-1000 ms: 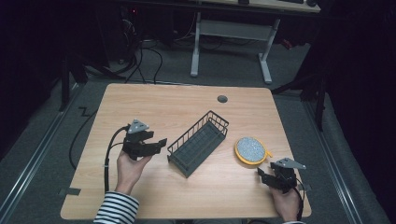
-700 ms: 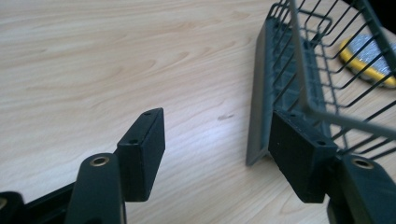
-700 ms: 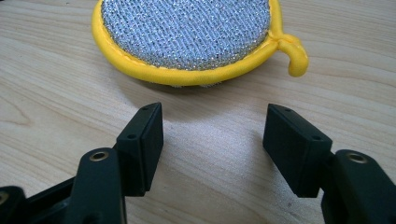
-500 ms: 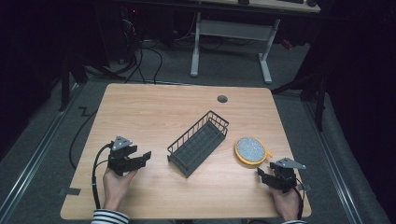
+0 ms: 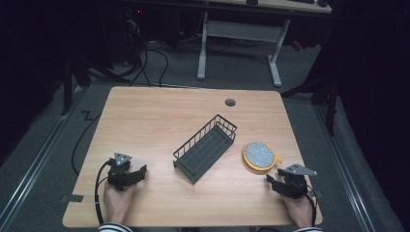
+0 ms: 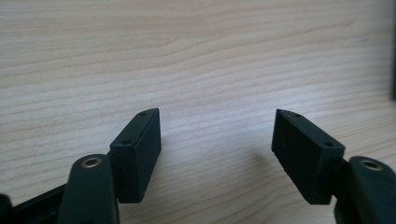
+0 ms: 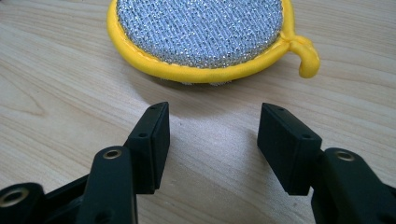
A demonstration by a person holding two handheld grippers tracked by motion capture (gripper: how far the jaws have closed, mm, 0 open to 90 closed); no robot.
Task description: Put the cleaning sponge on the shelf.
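While the right tongs sit low on the desk with their jaws spread and nothing between them, the yellow-rimmed scouring pad lies flat just ahead of them, between those tongs and the near end of the black wire basket. Their jaws have just been closing a little, yet they are not on the pad. The step in hand looks like the reach for that pad.

To do it well, I would slide the right tongs forward, keeping them low, until the padded yellow rim sits between the jaws, then pinch the rim rather than the silver mesh face, which looks slippery and lies flat against the wood. The small yellow loop on the pad's right edge, as the right gripper view shows it, is another fair hold, though a thin one.

Meanwhile the left tongs, spread over bare wood at the desk's near left, hold nothing; their jaws have just been opening. They sit well apart from the basket and could steady it if it slides.
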